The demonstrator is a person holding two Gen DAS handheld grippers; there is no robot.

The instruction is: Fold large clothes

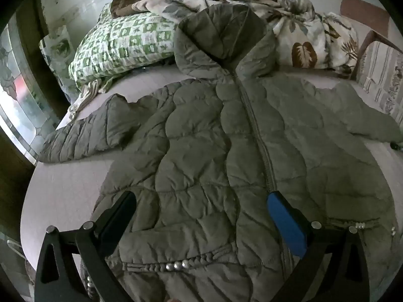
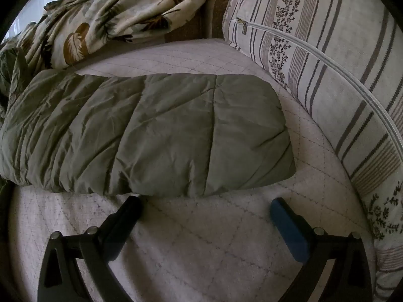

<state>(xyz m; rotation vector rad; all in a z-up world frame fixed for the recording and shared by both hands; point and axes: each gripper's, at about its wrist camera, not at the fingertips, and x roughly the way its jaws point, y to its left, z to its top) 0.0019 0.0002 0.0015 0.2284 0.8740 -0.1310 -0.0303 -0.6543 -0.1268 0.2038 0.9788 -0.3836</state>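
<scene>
An olive quilted hooded jacket (image 1: 214, 146) lies front up on a pale quilted bed (image 1: 65, 191), zipped, hood at the far end and both sleeves spread out. My left gripper (image 1: 201, 201) is open and empty, hovering over the jacket's lower front near the hem. In the right wrist view one jacket sleeve (image 2: 151, 136) lies flat across the bed (image 2: 201, 239). My right gripper (image 2: 205, 206) is open and empty, just short of the sleeve's near edge, close to the cuff end.
A green checked pillow (image 1: 121, 45) and a crumpled leaf-print blanket (image 1: 302, 32) lie beyond the hood. A striped floral cushion (image 2: 327, 80) stands along the bed's right side. A window (image 1: 17, 100) is at the far left.
</scene>
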